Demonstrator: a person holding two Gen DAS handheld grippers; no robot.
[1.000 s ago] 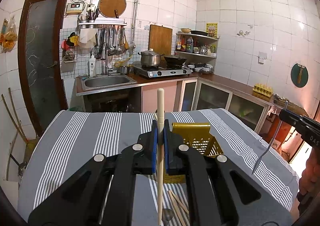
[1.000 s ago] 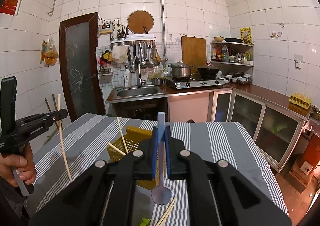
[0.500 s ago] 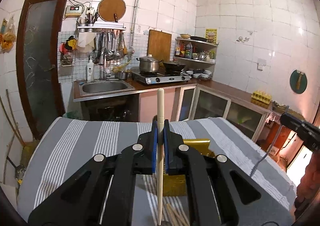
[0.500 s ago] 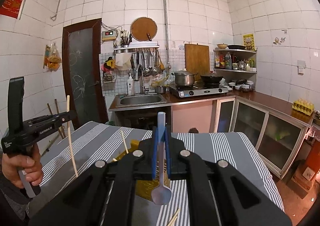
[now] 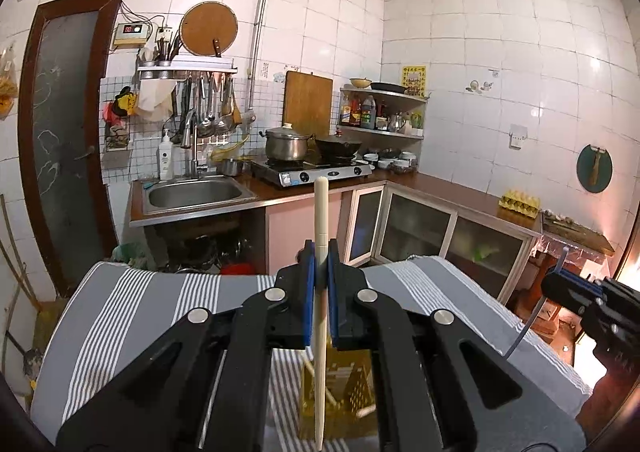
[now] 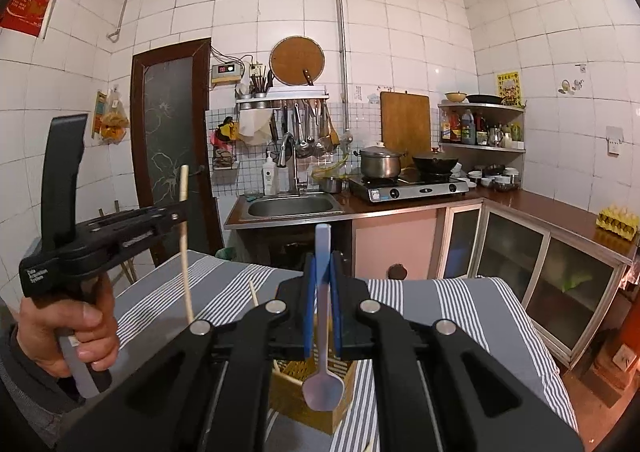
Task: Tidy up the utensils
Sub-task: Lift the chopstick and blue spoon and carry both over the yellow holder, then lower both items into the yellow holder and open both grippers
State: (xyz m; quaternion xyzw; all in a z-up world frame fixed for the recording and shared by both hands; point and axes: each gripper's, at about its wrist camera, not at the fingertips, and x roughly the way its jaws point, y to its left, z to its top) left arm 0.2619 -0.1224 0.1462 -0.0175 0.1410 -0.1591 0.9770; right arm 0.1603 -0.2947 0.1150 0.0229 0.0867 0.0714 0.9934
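Observation:
My left gripper (image 5: 319,252) is shut on a pale wooden chopstick (image 5: 320,332), held upright above a yellow slotted basket (image 5: 340,392) on the striped table. My right gripper (image 6: 322,264) is shut on a metal spoon (image 6: 323,384), bowl down, hanging over the same basket (image 6: 296,392). The basket holds a few chopsticks (image 6: 253,294). The left gripper with its chopstick (image 6: 184,244) shows at the left of the right wrist view. The right gripper (image 5: 560,284) shows at the right of the left wrist view.
The table wears a grey and white striped cloth (image 5: 132,316). Behind it stand a sink (image 5: 196,194), a stove with a pot (image 5: 286,144) and wok, glass-door cabinets (image 5: 420,228) and a dark door (image 5: 64,132). Loose chopsticks (image 6: 370,444) lie near the basket.
Both grippers have risen and tilted up with their utensils. The basket has dropped lower in both views and more of the kitchen wall shows.

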